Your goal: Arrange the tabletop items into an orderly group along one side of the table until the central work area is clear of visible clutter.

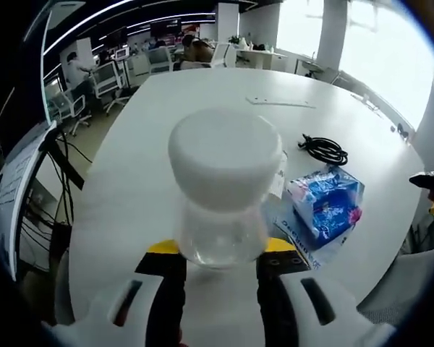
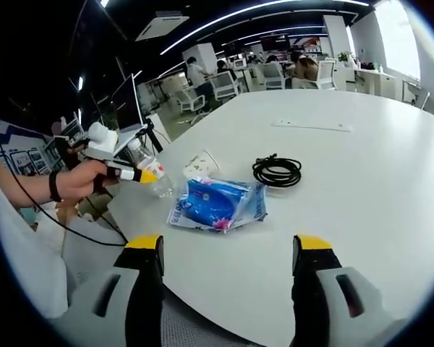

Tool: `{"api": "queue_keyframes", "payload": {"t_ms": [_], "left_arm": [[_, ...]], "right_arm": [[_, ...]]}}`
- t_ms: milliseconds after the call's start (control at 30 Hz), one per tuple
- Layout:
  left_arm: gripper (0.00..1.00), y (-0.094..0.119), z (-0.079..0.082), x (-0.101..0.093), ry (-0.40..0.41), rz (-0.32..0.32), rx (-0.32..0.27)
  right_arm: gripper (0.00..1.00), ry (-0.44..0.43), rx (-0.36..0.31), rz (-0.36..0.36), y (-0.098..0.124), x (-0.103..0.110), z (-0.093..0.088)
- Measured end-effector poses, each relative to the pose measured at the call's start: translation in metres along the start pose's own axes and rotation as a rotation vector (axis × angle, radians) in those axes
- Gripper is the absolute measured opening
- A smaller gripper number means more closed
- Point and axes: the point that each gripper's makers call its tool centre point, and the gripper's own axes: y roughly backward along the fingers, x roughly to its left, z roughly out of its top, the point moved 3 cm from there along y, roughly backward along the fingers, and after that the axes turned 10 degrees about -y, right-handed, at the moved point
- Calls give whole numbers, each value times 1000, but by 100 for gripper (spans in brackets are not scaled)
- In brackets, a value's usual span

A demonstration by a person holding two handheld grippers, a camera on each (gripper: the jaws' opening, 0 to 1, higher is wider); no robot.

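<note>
Left gripper view: one bottle (image 1: pixel 222 195) clamped, one blue packet (image 1: pixel 325 202), one cable (image 1: pixel 324 150).

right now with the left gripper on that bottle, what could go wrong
The left gripper holds the clear plastic bottle low on its body, so it may tip or slip when set down. In the right gripper view the bottle hangs near the table edge, so a drop could go to the floor. Setting it down could also bump the blue packet or paper cup.

Open office (bright windows (image 1: pixel 376 50)), chairs (image 1: pixel 105 76).
</note>
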Motion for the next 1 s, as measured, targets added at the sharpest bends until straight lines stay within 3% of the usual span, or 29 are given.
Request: {"api": "queue_keyframes", "payload": {"t_ms": [533,1000], "left_arm": [[37,-33,38,18,41,39,-31],[37,-48,62,24,80,63,-57]], "right_arm": [[72,-1,17,-1,-4,-2,1],[72,-12,40,1,-8,-6,-1]]}}
